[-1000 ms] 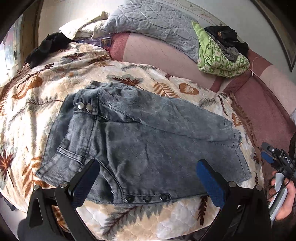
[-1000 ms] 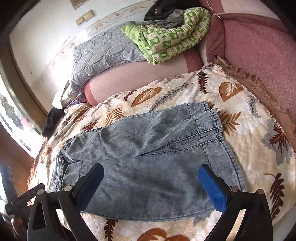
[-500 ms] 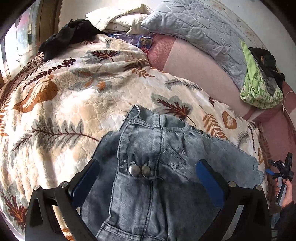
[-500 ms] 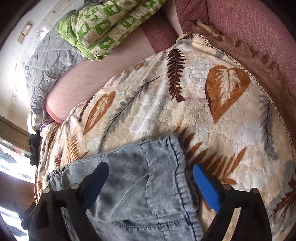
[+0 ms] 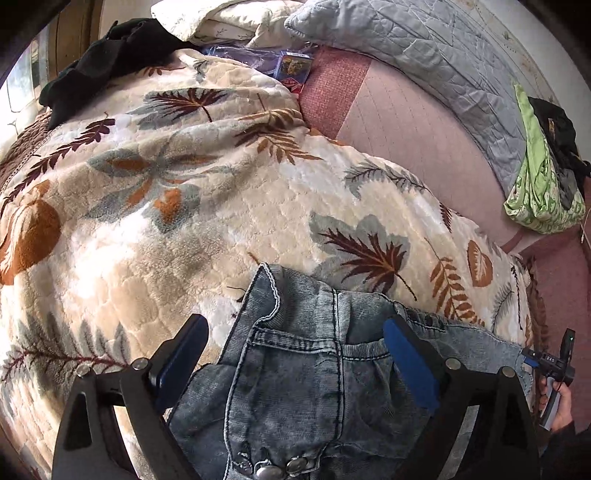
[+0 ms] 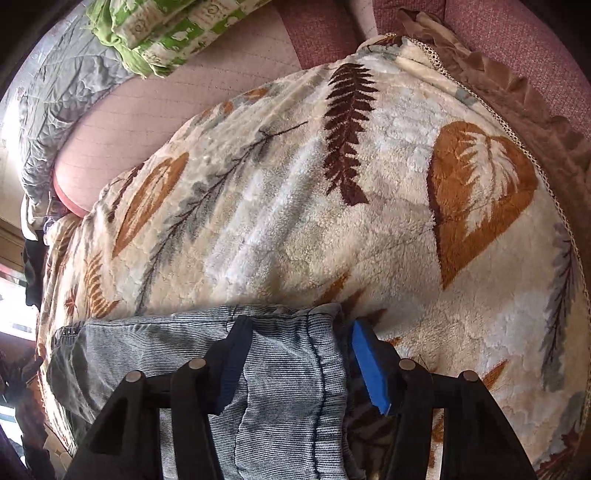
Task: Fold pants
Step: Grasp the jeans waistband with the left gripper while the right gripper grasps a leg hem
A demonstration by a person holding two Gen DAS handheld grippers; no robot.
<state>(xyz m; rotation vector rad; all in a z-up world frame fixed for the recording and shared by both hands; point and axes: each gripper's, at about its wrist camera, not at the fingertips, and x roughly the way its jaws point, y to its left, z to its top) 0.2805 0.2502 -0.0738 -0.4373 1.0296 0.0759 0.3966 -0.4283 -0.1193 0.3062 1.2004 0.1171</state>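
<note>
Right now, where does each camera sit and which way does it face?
Left wrist: on the left claw, low over the pants' waistband, facing the pillows; the right hand shows.
Right wrist: on the right claw, its fingers straddling the hem, facing across the blanket.
Shared: pants, blanket, green bundle.

Leaf-print blanket [image 5: 155,206] covers the bed; grey quilt [image 5: 424,55], green cloth [image 5: 535,192] and black garment [image 5: 110,48] lie along the far pink mattress [image 5: 413,147]
</note>
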